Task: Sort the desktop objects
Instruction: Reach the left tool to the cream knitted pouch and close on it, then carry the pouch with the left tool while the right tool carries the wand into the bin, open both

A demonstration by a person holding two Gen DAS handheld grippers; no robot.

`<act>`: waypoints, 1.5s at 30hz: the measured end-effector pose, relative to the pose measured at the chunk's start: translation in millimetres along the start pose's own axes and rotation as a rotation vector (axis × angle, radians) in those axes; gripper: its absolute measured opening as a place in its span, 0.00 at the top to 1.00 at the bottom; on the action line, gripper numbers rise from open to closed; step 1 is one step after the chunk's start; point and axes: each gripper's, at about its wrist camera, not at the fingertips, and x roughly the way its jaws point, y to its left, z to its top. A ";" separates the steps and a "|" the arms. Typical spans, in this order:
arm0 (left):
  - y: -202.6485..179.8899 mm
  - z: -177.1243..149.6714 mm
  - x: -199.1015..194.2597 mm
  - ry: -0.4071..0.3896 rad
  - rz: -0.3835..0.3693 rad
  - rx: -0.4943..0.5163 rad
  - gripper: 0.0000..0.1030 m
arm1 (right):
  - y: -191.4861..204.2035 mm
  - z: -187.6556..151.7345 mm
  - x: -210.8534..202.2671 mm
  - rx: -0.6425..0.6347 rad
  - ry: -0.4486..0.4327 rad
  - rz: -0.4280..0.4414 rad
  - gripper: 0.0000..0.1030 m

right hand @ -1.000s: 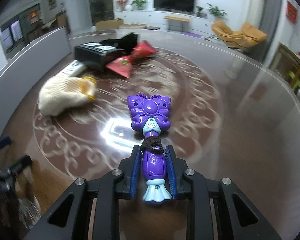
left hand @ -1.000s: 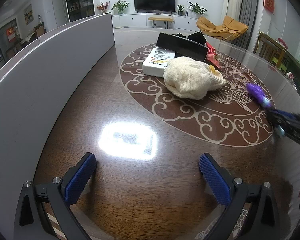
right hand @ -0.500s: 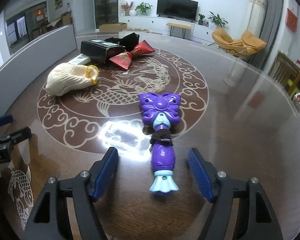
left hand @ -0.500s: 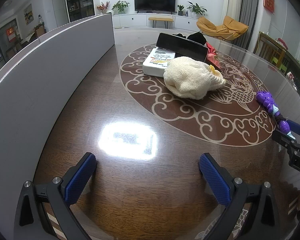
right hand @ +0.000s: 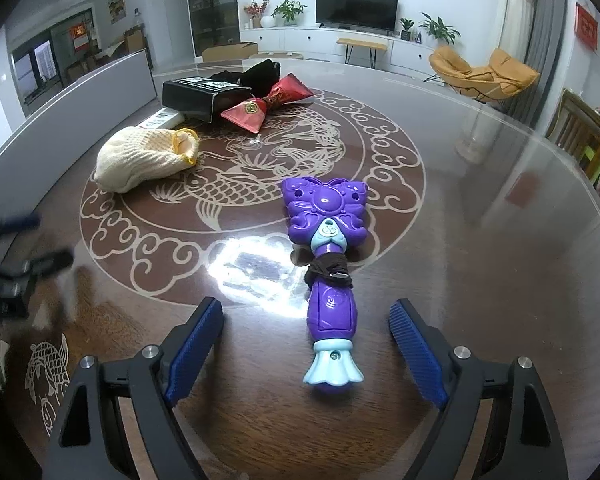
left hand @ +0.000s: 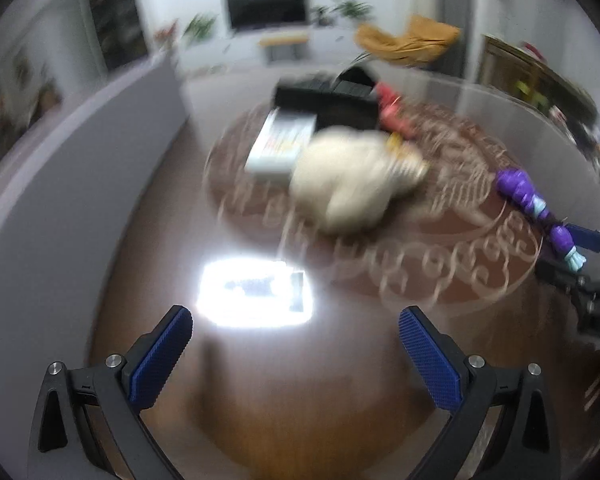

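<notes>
The purple toy wand (right hand: pixel 332 264) lies flat on the table (right hand: pixel 480 280), its handle between the right gripper (right hand: pixel 306 346) pads but touching neither; those jaws have just been opening and stand wide; beyond it lie a cream knit glove (right hand: pixel 146 158), a red packet (right hand: pixel 266 106) and a black box (right hand: pixel 202 94); the left gripper (left hand: pixel 296 354) hangs open over bare wood, holding nothing.

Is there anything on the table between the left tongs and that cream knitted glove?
Nothing visible. Between the open left tongs and the cream glove lies only bare table with a light reflection. The white box sits beside the glove, off that path.
</notes>
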 end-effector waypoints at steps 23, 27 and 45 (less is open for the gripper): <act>6.5 -0.2 -15.0 -0.018 -0.142 -0.073 0.57 | -20.4 25.6 6.4 0.005 0.089 0.214 0.34; 13.5 -12.5 -24.0 -0.026 -0.144 -0.113 0.57 | -12.4 36.7 13.4 -0.104 0.156 0.087 0.79; 189.1 -14.0 -164.0 -0.247 -0.030 -0.421 0.57 | 104.0 130.7 -81.7 -0.055 -0.039 0.505 0.79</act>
